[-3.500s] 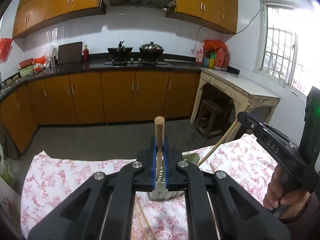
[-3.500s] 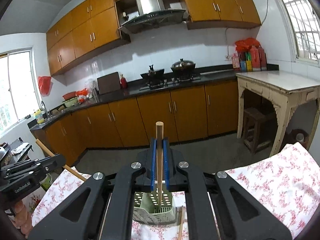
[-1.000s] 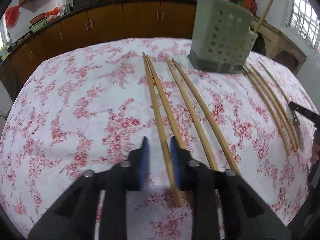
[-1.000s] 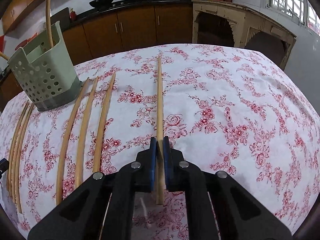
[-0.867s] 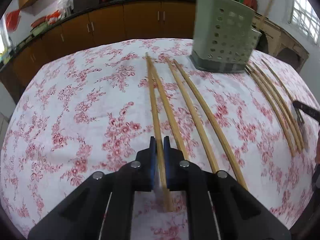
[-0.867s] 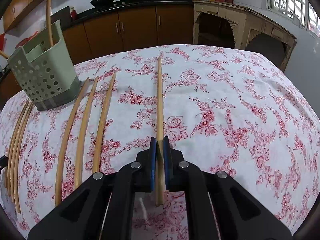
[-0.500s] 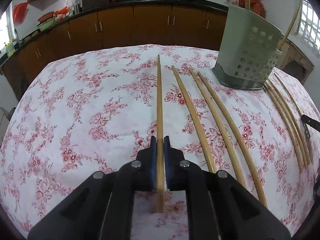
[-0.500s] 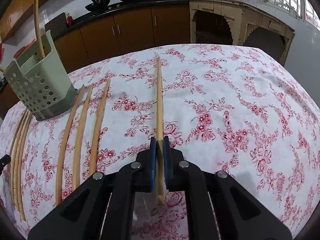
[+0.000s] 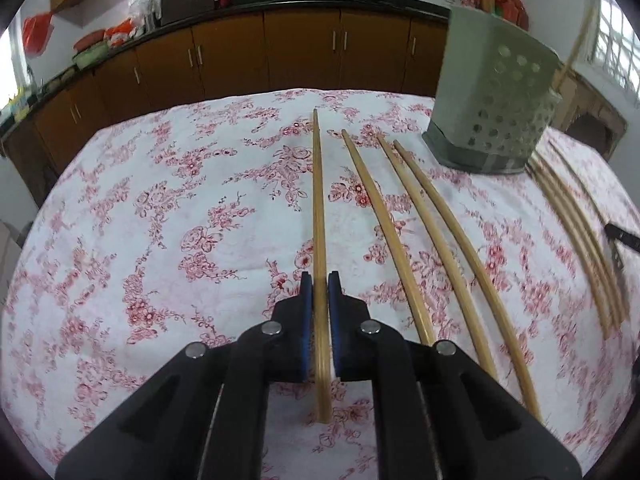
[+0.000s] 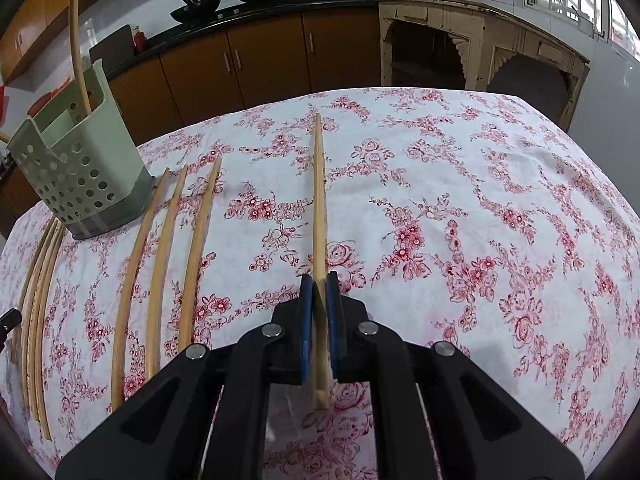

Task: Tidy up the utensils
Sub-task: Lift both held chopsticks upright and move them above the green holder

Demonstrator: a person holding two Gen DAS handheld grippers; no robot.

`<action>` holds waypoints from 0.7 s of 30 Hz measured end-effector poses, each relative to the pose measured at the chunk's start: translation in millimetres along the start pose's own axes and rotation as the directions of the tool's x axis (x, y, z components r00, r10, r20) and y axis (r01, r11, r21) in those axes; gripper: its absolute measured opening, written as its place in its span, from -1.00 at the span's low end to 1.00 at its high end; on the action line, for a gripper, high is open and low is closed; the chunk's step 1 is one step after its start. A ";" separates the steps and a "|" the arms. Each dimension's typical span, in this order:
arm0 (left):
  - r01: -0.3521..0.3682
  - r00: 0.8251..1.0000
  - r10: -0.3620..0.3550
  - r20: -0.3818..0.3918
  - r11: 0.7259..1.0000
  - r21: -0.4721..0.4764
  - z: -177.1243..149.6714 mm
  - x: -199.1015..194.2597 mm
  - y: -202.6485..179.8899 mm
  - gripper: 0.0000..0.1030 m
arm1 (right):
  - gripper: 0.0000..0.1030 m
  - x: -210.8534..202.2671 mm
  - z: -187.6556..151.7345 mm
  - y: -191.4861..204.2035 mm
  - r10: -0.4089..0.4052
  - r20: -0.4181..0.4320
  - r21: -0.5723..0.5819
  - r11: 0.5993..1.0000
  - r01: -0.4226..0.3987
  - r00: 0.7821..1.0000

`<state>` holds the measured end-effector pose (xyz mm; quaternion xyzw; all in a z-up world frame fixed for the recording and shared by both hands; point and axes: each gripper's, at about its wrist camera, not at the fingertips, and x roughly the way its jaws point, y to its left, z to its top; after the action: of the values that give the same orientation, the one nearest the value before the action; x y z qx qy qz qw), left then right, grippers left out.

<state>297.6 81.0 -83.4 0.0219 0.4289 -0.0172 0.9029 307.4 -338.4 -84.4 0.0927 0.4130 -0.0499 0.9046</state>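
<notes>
Floral cloth is covering the tabletop (image 9: 120,240). Left hand-held gripper (image 9: 318,296), jaws just closed, is pinching a chopstick (image 9: 319,208); right hand-held gripper (image 10: 318,292) is clamping another chopstick (image 10: 319,200). Both seem ready to lift. Beyond, three loose sticks (image 9: 400,240), perhaps four more (image 9: 576,232), are lying beside one caddy (image 9: 492,112).

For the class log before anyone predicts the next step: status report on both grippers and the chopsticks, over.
Left gripper shut on a chopstick. Right gripper shut on another chopstick. Green holder upright between them, loose chopsticks either side. Nothing in the way.
</notes>
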 end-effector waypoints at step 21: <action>0.009 1.000 -0.009 0.016 1.000 0.012 0.5 -26.2 4.6 -0.85 | -0.86 -41.8 -1.2 -1.2 0.032 0.127 -0.013 0.999 -0.030 0.991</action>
<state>281.6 85.9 -62.7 0.0251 0.4214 -0.0241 0.9062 279.0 -338.8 -53.7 0.0906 0.3532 -0.0392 0.9303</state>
